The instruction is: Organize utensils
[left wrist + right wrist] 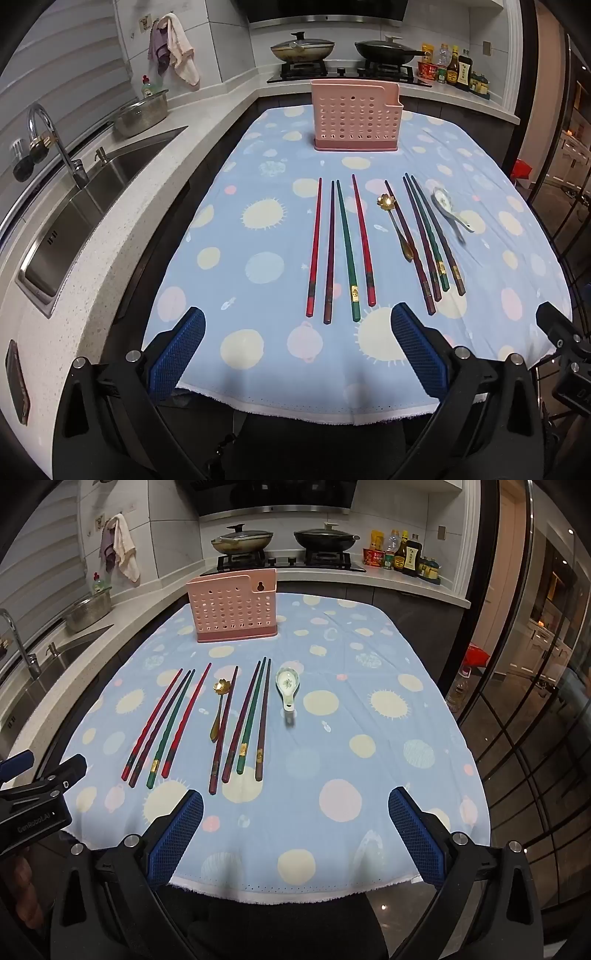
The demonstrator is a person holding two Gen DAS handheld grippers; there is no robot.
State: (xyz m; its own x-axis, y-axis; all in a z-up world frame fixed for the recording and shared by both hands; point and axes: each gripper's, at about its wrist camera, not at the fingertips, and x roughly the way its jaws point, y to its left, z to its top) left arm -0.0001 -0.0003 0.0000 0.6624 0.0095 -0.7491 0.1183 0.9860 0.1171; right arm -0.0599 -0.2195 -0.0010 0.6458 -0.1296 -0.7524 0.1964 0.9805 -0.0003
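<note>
1. Left gripper [297, 350] and right gripper [295, 830]: jaws spread wide, nothing held, both hung over the near table edge.
2. Eight chopsticks [347, 243], gold spoon [397, 229] and ceramic spoon [288, 688] are laid flat on the dotted cloth [332, 760].
3. Pink utensil holder [356, 116] is stood upright beyond them and looks empty.
4. Step judged: not started; a first pick of a chopstick near its end is needed.

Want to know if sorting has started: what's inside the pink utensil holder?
Nothing shows above the pink utensil holder rim or through its holes; its perforated front wall hides most of the interior.
</note>
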